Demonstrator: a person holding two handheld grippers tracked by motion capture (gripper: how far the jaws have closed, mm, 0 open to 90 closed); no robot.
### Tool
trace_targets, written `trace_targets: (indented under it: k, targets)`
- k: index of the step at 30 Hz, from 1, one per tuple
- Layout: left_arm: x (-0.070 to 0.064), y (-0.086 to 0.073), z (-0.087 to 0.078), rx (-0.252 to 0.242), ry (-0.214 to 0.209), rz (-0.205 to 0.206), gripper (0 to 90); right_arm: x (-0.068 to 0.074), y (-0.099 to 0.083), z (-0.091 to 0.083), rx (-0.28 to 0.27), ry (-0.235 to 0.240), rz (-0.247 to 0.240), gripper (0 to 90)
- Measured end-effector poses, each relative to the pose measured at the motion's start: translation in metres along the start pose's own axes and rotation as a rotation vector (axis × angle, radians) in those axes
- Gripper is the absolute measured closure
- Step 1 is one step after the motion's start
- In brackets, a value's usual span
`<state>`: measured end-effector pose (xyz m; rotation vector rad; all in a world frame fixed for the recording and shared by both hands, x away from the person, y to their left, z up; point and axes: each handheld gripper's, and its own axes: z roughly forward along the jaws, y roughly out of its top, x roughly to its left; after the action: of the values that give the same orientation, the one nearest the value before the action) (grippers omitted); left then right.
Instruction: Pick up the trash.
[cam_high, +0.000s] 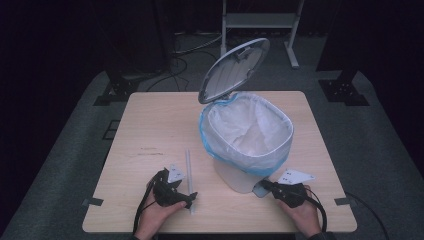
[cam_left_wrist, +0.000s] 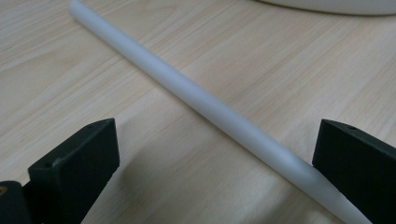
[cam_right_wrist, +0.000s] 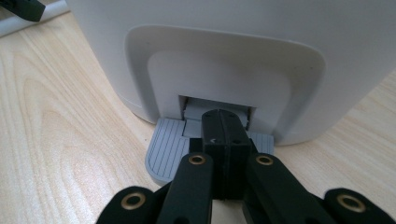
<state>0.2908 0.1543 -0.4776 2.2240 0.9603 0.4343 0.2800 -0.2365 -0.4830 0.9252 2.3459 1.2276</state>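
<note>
Wood table (cam_high: 150, 130), dark room. Right gripper (cam_right_wrist: 223, 135), jaws closed and empty, presses pedal (cam_right_wrist: 163, 151); lid (cam_high: 233, 70) up. Left gripper (cam_high: 191, 197), jaws wide apart, straddles straw (cam_left_wrist: 196, 95) at bin's (cam_high: 235, 175) 8 o'clock. Centre before closing.

A pale wooden bench (cam_high: 150, 130) with a matt, fine-grained laminate finish is seen under everything. A long, thin white plastic tube (cam_left_wrist: 205, 105), smooth and slightly frosted, is laid on it. The white plastic pedal bin (cam_right_wrist: 224, 56) is given a smooth, satin shell, and its grey plastic foot pedal (cam_right_wrist: 166, 151) is ribbed with fine grooves. A thin, crinkled, translucent white plastic liner bag with a blue edge (cam_high: 247, 132) is stretched over the rim. The raised oval lid (cam_high: 234, 69) is shown as glossy grey plastic. Matt black plastic is used for the fingers (cam_left_wrist: 74, 163) of the left gripper, and brass-coloured metal fasteners are set in the right gripper's (cam_right_wrist: 224, 126) black linkage.
</note>
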Motion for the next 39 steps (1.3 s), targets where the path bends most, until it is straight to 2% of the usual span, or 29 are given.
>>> trace_targets:
  k: [9, 11, 13, 17, 18, 30, 39]
  targets:
    - [0.005, -0.009, -0.008, 0.017, 0.005, -0.009, 1.4, 0.000, 0.000, 0.000, 0.000, 0.000, 0.000, 89.7]
    - [0.005, -0.010, -0.009, 0.012, 0.009, -0.011, 5.6, 0.000, 0.000, 0.000, 0.000, 0.000, 0.001, 89.8]
    - [0.006, -0.010, -0.009, 0.009, -0.006, -0.019, 10.4, 0.000, 0.000, 0.000, 0.000, 0.000, -0.001, 89.7]
    - [0.009, -0.010, -0.011, -0.002, -0.006, -0.027, 15.2, 0.000, 0.000, 0.000, 0.000, 0.000, -0.002, 89.7]
    - [0.010, -0.011, -0.012, -0.012, -0.010, -0.024, 25.1, 0.000, 0.000, 0.000, 0.000, 0.000, 0.000, 89.8]
    - [0.016, -0.014, -0.015, -0.049, 0.002, -0.043, 46.2, 0.000, 0.000, 0.000, -0.001, -0.002, -0.003, 89.7]
    - [0.022, -0.013, -0.016, -0.047, 0.003, -0.060, 59.4, 0.000, 0.000, 0.000, -0.001, -0.002, -0.004, 89.7]
